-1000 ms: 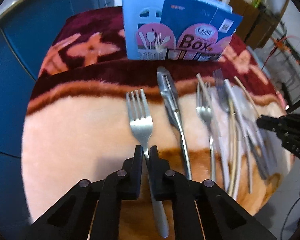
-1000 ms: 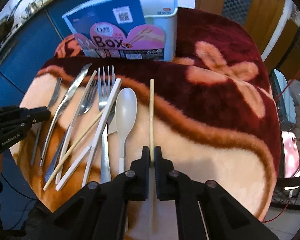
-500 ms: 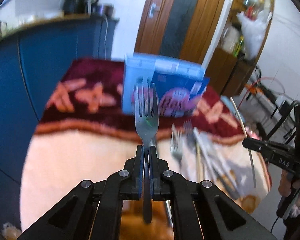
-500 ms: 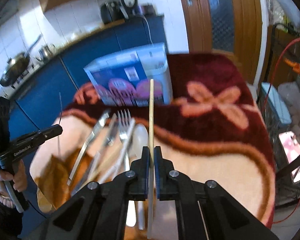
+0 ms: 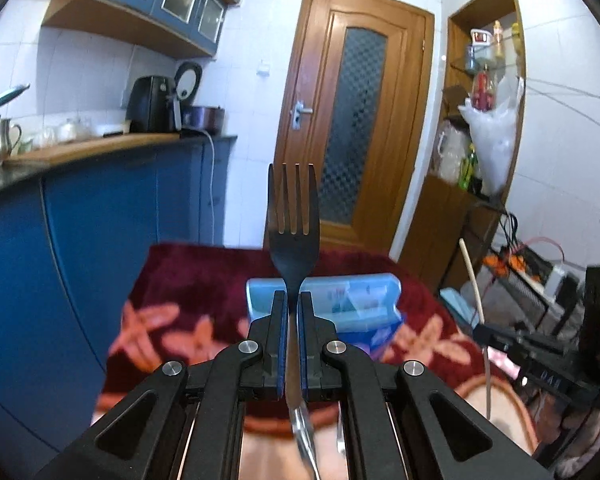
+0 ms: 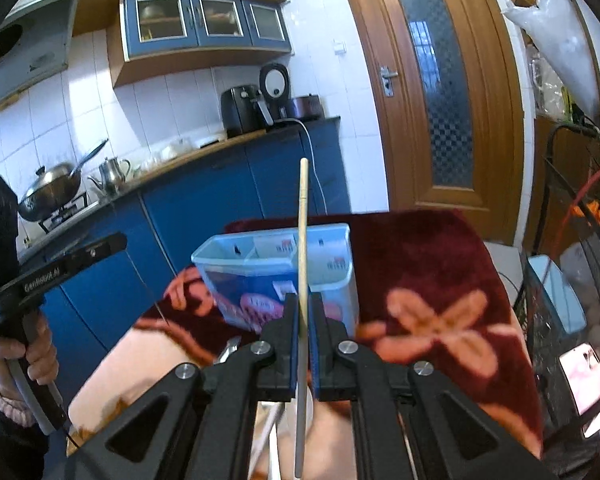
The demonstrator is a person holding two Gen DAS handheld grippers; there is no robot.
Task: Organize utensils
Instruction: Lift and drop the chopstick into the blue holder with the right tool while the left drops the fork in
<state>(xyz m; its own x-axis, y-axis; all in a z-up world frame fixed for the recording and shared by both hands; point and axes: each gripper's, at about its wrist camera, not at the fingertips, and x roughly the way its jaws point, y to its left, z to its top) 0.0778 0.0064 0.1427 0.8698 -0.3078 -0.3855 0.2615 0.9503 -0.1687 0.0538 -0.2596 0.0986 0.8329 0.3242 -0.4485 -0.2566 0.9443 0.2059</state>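
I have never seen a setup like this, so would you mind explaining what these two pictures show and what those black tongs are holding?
There is no robot here. A person holds a black two-finger gripper in each hand, and each gripper carries a wide-angle camera that looks forward along its fingers. That is why each picture shows black fingers at the bottom.

One picture comes from the left gripper, which is shut on a metal fork, prongs up. The other comes from the right gripper, shut on a wooden chopstick.

Ahead of both stands a light blue box with compartments, on a table covered by a dark red and peach blanket. More cutlery lies near the grippers, mostly hidden. In the right gripper's view you can see the person's hand gripping the other handle. Behind is a kitchen with blue cabinets.
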